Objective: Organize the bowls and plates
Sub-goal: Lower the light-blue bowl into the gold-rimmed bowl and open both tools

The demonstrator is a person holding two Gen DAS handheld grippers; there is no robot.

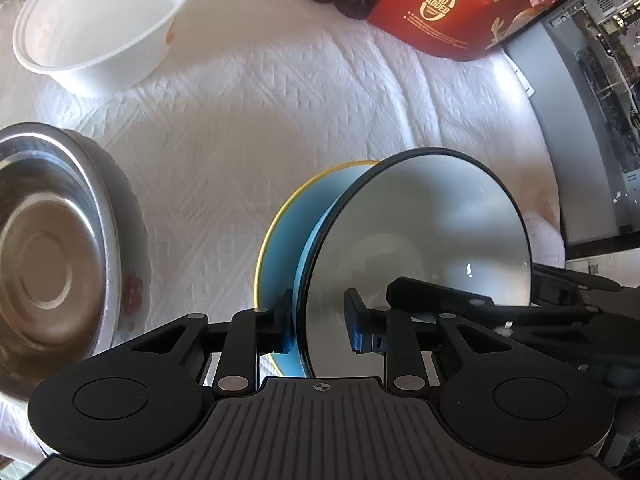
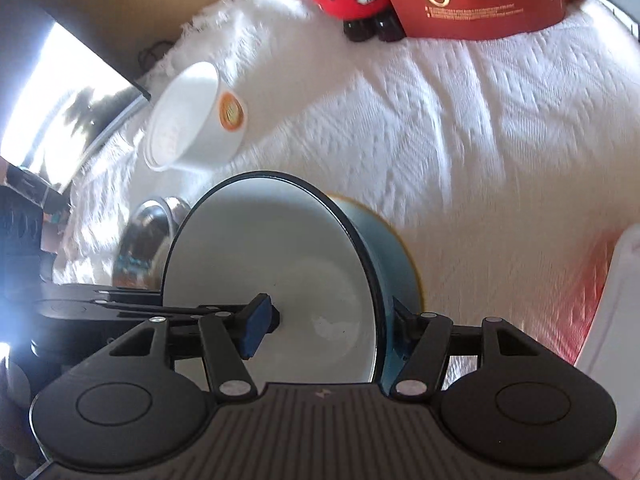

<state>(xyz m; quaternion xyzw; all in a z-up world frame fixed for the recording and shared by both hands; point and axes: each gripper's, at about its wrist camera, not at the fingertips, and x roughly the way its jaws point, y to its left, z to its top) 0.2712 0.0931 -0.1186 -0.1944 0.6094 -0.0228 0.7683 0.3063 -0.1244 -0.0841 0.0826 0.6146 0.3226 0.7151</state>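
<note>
Blue bowl carried between both claws above the white cloth

The blue bowl (image 1: 420,240), black-rimmed and pale inside, hangs tilted on edge above the cloth-covered surface (image 1: 280,100), apparently nested on a yellow-rimmed bowl (image 1: 280,236). The left claw (image 1: 320,320) is narrow, straddling its rim; the right claw (image 2: 332,320) straddles the opposite rim, somewhat wider. Whether either inner pad actually presses the wall is hard to tell, so the tilted bowl could slip or swing out. The steel bowl (image 1: 48,264) and white bowl (image 1: 100,24) sit apart; blur hides the bowls' undersides.
</note>
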